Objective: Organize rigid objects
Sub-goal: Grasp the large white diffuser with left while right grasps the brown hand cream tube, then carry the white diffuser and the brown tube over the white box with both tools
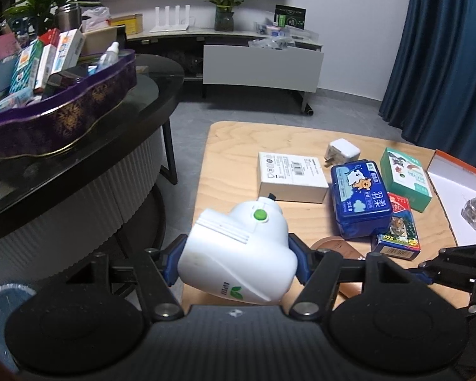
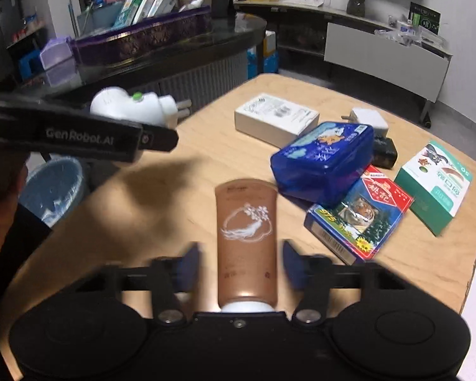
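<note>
My left gripper is shut on a white plug-in device with a green button and holds it above the left edge of the wooden table. The same device and the left gripper show at the left of the right wrist view. My right gripper is open, its blue pads either side of a brown tube that lies on the table; the pads stand apart from it.
On the table lie a white box, a white charger, a blue tissue pack, a card box, a green box and an open white-orange box. A purple tray of boxes sits on the dark counter at left. A bin stands below.
</note>
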Tool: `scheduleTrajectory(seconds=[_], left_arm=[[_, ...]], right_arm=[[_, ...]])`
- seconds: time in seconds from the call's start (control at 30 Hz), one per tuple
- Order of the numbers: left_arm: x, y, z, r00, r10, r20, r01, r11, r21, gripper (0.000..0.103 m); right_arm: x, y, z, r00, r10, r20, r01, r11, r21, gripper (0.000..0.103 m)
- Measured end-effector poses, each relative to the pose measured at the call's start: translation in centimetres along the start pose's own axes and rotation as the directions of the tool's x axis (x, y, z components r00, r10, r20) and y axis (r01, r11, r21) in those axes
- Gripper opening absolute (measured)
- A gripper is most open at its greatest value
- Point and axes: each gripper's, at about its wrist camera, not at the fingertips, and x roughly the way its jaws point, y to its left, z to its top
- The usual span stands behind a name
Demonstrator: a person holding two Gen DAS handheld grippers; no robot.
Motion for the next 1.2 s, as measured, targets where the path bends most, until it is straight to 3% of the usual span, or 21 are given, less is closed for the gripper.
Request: scheduleTrajectory(seconds=[0.27, 0.5, 0.7, 0.93, 1.07, 1.2], left_arm=[[-1.6, -1.7, -0.1, 1.000, -0.018, 0.023, 0.018, 1.000, 0.011, 0.067], [-3.3, -6.4, 0.2, 0.993, -0.108, 0.050, 0.104, 0.992, 0.076, 0.067], [-3.5, -11.9, 1.0, 0.974, -0.224, 0.044, 0.216, 0.966, 0.145, 0.067], [-2.6, -21.0, 2.5, 0.932, -0.362, 0.023, 0.344, 0.903, 0.257, 0.067], [-2.1, -24.6, 3.0, 0.915, -0.402, 0.030, 0.380, 0.885, 0.271, 0.067], [-1.1, -26.5, 3.4, 0.916, -0.400, 0.022, 0.382, 0.889, 0.254, 0.067]], right_arm=[[-4.3, -1.8, -1.3, 0.995, -0.027, 0.098, 0.016, 0.994, 0.109, 0.048], [-9.5, -5.4, -3.3, 0.982, -0.113, 0.154, 0.072, 0.967, 0.246, 0.047], [-15.2, -10.0, -5.9, 0.948, -0.262, 0.179, 0.173, 0.901, 0.399, 0.047], [-20.2, -15.5, -9.0, 0.889, -0.439, 0.131, 0.312, 0.789, 0.529, 0.047], [-21.0, -17.7, -10.5, 0.866, -0.490, 0.103, 0.355, 0.747, 0.562, 0.047], [-20.7, -19.9, -11.2, 0.863, -0.496, 0.095, 0.359, 0.734, 0.576, 0.047]])
